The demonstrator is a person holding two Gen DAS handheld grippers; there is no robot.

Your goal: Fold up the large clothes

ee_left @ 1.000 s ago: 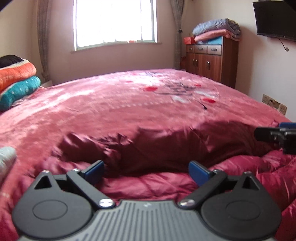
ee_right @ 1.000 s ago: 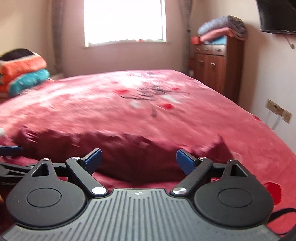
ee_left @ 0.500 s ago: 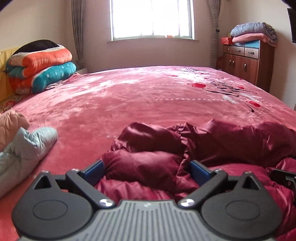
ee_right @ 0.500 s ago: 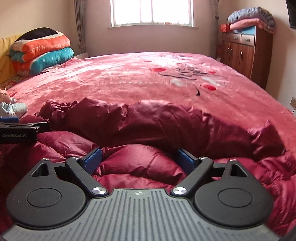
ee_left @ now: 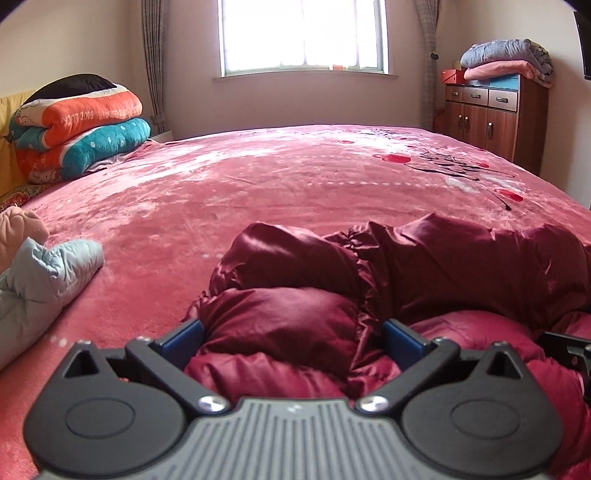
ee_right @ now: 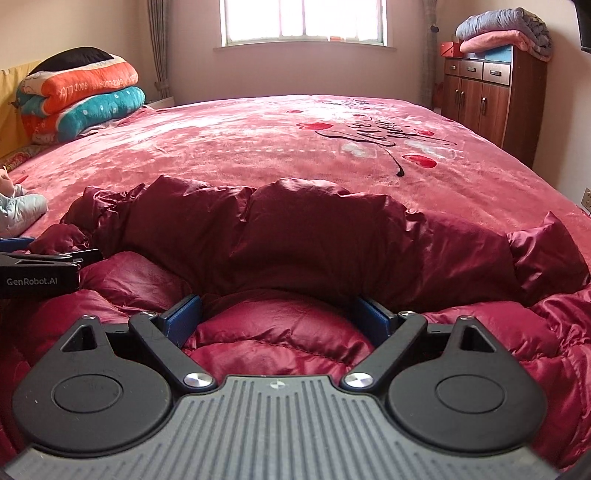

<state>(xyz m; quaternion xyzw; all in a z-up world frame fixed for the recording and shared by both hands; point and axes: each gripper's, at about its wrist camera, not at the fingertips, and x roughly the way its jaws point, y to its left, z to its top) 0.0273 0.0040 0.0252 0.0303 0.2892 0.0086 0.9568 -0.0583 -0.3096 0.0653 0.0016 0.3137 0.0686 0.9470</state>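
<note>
Looking forward from each wrist, low and close over the puffy dark-red satin jacket (ee_left: 461,266), facing the bright window (ee_right: 303,18), sharing the pink plush bedspread (ee_right: 240,147) and wooden cabinet (ee_left: 495,118).

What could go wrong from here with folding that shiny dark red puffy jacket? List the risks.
1. The left gripper and right gripper are open around thick padded folds of the shiny dark red puffy jacket; slick fabric may slip out when they close.
2. The jacket is bunched, so either gripper may pinch several layers and fold it crooked.
3. The pale blue quilted garment lies close on the left and could get dragged along.
</note>
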